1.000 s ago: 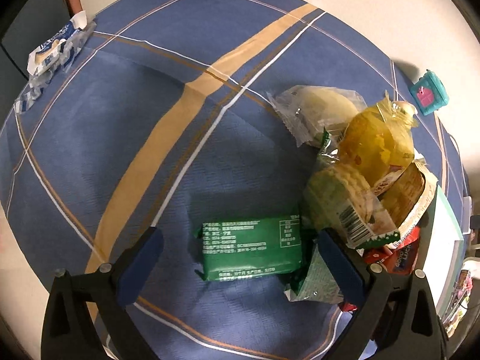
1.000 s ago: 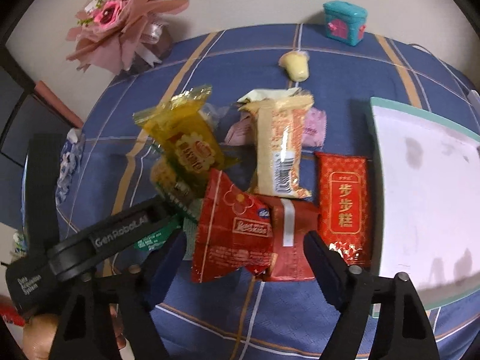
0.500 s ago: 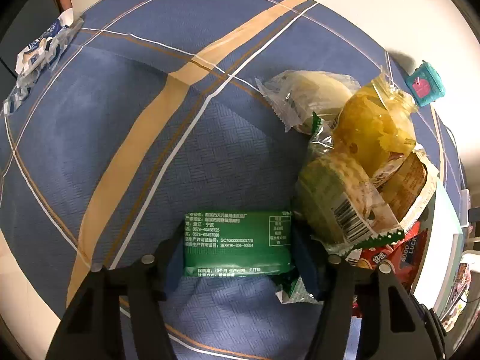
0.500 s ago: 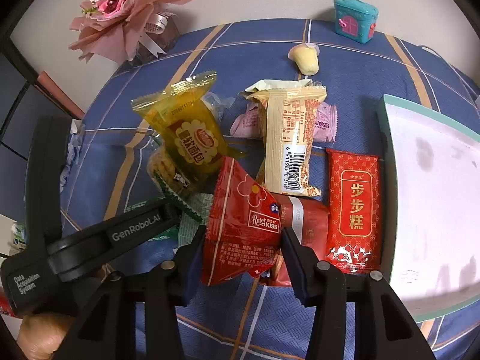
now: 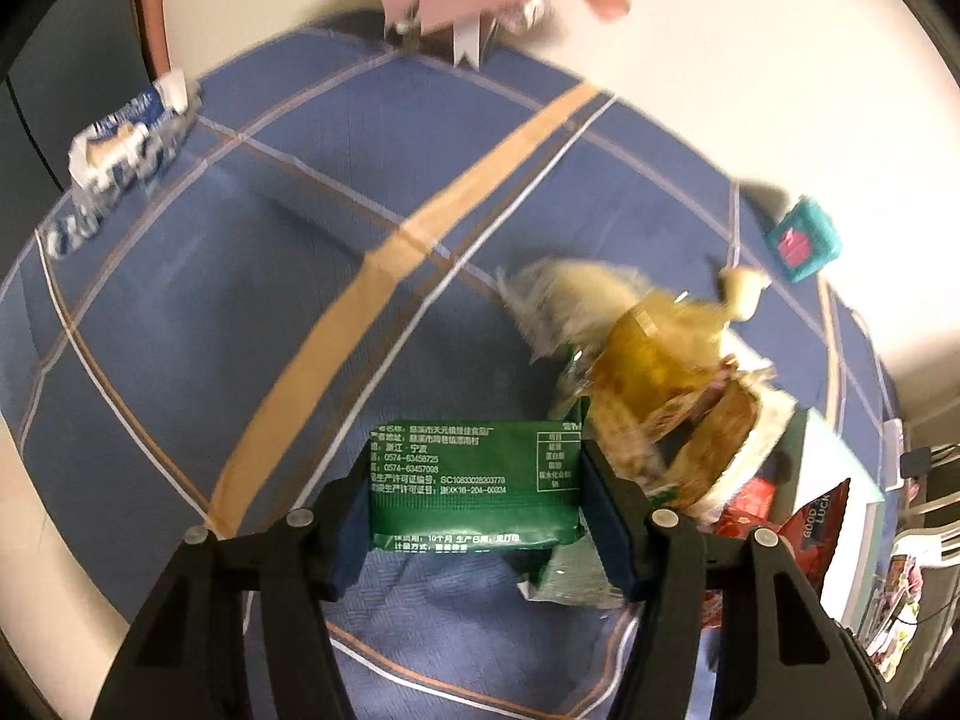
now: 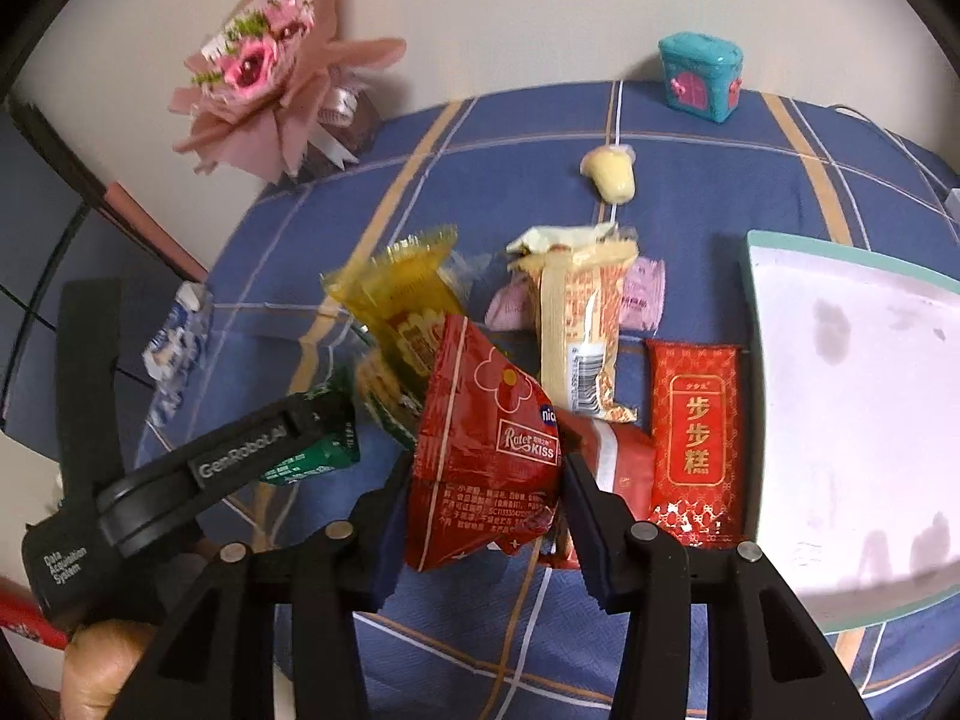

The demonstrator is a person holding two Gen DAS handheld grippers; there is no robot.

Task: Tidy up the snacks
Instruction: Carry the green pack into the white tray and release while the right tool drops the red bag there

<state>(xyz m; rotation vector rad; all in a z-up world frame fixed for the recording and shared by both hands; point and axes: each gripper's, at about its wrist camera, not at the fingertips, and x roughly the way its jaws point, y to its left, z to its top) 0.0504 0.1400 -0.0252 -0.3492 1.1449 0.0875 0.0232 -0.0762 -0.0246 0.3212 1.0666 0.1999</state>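
2 grippers, 2 packets, both gripped! The left gripper (image 5: 474,483) has its pads pressed against the short ends of a green packet (image 5: 471,480), printed back facing the lens, and the packet hangs above the blue checked tablecloth (image 5: 240,276). The right gripper (image 6: 483,501) pinches a red Kiss packet (image 6: 486,450) by its sides, the packet tilted, its upper corner pointing toward the pile. Its jaws closed in on the packet within the last second; the left pair did likewise on the green one.

Behind the red packet sits the snack pile: a yellow packet (image 6: 402,294) overlapping a round-biscuit packet (image 6: 378,384), then a tall orange-and-cream packet (image 6: 579,324) lying on a pink wrapper (image 6: 645,300). A flat red bar with gold characters (image 6: 696,438) lies just beside the white tray (image 6: 852,420) with its teal rim. Farther back, a small yellow jelly cup (image 6: 612,174) rests alone on the cloth, well apart from the teal toy box (image 6: 699,75) at the far edge. A pink paper bouquet (image 6: 264,78) leans against the wall at the back left. In the right wrist view, the left gripper's black arm crosses low on the left, a hand (image 6: 105,669) beneath it.
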